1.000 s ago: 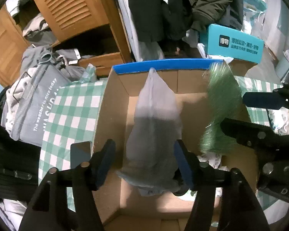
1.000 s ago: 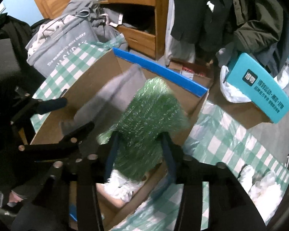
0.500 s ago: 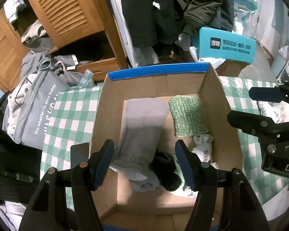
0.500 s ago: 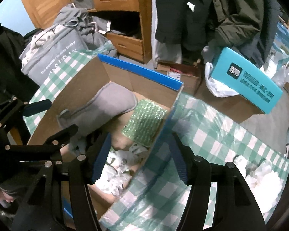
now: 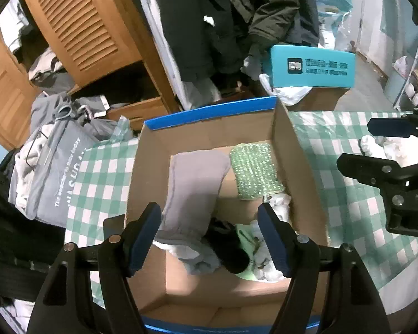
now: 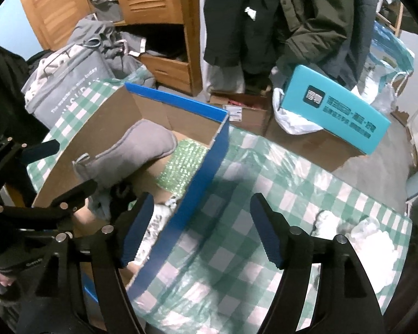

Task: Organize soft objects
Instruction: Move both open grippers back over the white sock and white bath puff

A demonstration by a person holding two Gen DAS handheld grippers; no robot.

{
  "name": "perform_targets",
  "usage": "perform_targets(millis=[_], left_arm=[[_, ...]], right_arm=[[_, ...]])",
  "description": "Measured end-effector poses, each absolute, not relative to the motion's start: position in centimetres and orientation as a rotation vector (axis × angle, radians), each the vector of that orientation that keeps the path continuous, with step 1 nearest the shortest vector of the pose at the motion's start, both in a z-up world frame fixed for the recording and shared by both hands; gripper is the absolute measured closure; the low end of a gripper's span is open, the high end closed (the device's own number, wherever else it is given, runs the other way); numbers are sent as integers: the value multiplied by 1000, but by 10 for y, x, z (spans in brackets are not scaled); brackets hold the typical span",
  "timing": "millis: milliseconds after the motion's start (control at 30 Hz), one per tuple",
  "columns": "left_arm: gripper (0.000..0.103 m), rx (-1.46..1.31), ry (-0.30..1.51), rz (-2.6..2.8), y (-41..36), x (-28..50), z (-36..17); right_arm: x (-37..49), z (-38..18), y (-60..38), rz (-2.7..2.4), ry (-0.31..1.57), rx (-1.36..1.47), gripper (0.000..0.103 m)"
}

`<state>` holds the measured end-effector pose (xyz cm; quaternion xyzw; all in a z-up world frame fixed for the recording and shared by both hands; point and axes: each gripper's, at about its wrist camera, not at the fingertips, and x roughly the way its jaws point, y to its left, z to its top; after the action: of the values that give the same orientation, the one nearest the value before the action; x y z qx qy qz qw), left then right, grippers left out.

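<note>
An open cardboard box [image 5: 306,167] with a blue rim stands on a green-checked tablecloth [image 5: 103,183]. In it lie a grey soft slipper [image 5: 195,183], a green sparkly cloth [image 5: 255,175], a black item [image 5: 228,247] and white soft pieces [image 5: 278,208]. My left gripper [image 5: 211,236] is open and empty above the box's near side. My right gripper [image 6: 202,228] is open and empty over the box's right wall [image 6: 197,192] and the tablecloth [image 6: 264,194]. The slipper [image 6: 136,156] and the green cloth [image 6: 181,167] show in the right wrist view too.
White soft items [image 6: 370,236] lie on the cloth at the right. A grey laundry bag [image 5: 50,172] stands left of the box. A teal box [image 5: 312,66] sits on a carton behind. Wooden louvred wardrobe [image 5: 78,22] and hanging dark coats [image 5: 237,14] stand at the back.
Both grippers opened: the left let go of the grey slipper, the right of the green cloth, and both now lie in the box. Both grippers drew back; the right moved rightward.
</note>
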<state>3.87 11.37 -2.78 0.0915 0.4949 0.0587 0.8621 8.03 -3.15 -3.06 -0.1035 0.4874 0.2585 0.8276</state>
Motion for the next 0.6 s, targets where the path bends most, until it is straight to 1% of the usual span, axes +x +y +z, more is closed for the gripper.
perform_targets(millis=[67, 133, 600], left_arm=[[26, 194, 1032, 110, 109, 37, -25], [24, 193, 1026, 103, 105, 36, -22], [23, 227, 1031, 43, 73, 34, -21]], right_arm=[[79, -31, -37, 538, 1037, -215, 30], [77, -30, -44, 526, 1040, -217, 30], [72, -28, -87, 455, 1054, -190, 30]])
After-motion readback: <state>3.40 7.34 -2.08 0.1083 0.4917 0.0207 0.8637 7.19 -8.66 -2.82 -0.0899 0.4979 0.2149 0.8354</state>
